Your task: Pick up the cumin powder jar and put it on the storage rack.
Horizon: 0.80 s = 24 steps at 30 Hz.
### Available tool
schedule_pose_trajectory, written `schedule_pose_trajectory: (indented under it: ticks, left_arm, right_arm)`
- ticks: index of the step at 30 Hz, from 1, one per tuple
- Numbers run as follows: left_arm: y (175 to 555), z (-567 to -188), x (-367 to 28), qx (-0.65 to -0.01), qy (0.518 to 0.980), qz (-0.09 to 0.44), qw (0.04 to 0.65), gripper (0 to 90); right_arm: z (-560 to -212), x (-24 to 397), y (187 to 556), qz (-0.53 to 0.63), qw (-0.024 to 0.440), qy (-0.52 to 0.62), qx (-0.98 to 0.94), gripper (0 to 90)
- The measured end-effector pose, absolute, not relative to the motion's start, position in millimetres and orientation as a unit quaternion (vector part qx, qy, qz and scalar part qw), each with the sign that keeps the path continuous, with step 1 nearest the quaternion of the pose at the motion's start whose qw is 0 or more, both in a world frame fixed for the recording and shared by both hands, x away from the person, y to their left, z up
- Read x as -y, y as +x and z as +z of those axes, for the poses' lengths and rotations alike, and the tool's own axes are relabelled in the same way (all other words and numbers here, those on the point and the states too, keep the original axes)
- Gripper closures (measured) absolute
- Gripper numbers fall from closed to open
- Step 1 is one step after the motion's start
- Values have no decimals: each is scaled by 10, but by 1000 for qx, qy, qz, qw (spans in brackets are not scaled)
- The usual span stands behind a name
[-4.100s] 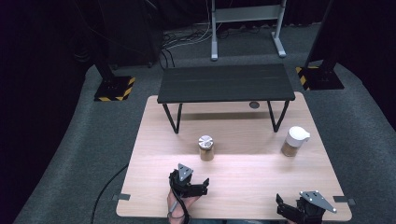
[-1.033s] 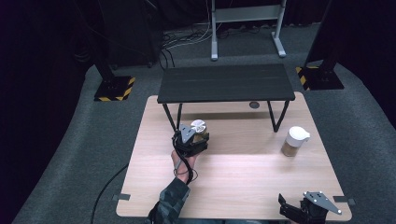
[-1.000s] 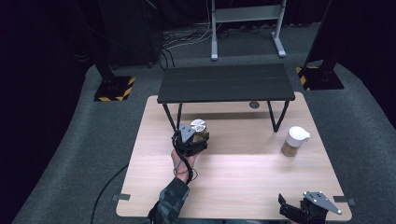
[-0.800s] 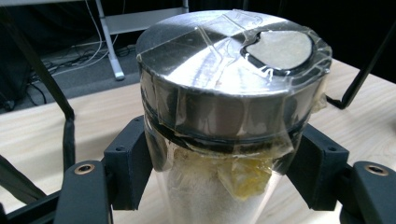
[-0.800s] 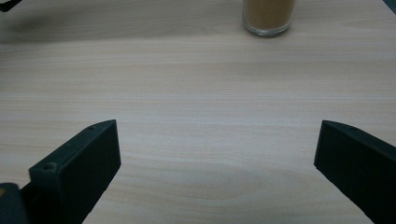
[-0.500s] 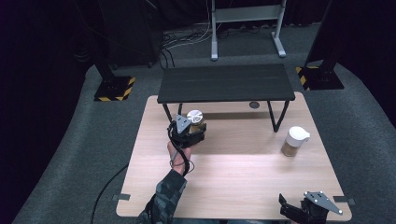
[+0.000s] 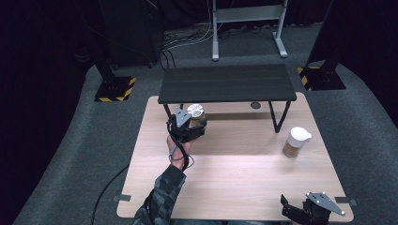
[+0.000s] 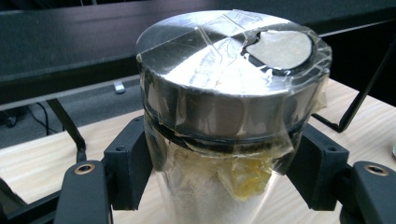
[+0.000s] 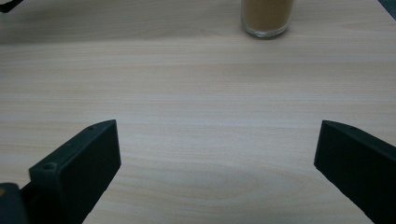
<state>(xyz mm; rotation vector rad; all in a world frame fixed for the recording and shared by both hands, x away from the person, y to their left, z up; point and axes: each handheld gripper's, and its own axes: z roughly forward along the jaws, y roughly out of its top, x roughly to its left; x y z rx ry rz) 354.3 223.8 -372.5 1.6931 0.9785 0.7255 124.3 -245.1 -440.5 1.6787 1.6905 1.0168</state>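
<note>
My left gripper (image 7: 193, 125) is shut on a glass jar (image 7: 196, 114) with a silver lid sealed with clear tape. It holds the jar above the wooden table (image 7: 234, 187), just in front of the black shelf (image 7: 227, 83). In the left gripper view the jar (image 8: 224, 116) stands upright between the two black pads (image 8: 128, 168), which press on its glass body below the lid. My right gripper (image 7: 300, 214) rests at the table's near right corner; in the right gripper view its jaws stand wide apart over bare wood (image 9: 210, 154).
A glass jar of brown powder with a white lid (image 7: 295, 141) stands at the right of the table, also seen far ahead as the jar base (image 9: 267, 16). The black shelf's legs (image 7: 278, 117) stand on the table's far part. A cable trails from the left forearm.
My left gripper has lifted the taped jar off the table and carried it up and toward the black shelf. The right gripper has stayed in place.
</note>
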Motion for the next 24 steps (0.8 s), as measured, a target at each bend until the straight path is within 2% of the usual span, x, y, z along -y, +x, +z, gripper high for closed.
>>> schedule_pose_trajectory:
  ticks: [24]
  left_arm:
    - [3661,-3334,-2256,-384,703,305,515,306]
  right_arm:
    - [-4394,2461,1244,374,273,626,-628,0]
